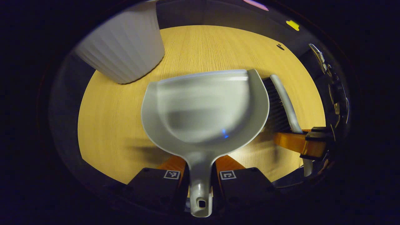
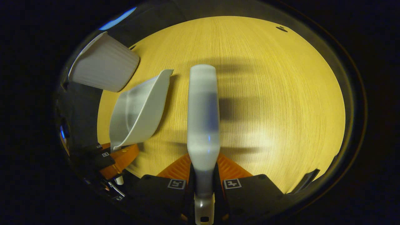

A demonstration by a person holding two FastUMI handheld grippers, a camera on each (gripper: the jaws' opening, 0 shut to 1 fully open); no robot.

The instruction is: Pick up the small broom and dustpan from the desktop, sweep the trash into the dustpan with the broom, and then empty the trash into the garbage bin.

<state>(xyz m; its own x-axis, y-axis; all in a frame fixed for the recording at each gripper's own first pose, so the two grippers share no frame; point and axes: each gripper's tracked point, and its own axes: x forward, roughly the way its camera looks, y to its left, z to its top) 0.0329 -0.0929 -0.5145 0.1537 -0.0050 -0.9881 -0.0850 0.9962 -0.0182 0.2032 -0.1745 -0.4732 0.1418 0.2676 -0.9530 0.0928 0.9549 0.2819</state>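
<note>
Grey dustpan (image 1: 206,106), nothing inside, pinched by left claw (image 1: 200,175); right claw (image 2: 204,184) pinches broom (image 2: 203,118).

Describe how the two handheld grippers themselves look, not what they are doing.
Each gripper has two blocky dark housings at the base of its jaws, and each housing carries a small square black-and-white marker. The left gripper shows these in the left gripper view, the right gripper in the right gripper view. Seen from across, the right gripper also has dark hardware and metal parts behind.

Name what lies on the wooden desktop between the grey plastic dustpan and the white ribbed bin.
Nothing: bare wooden desktop separates dustpan and bin in the left gripper view.
</note>
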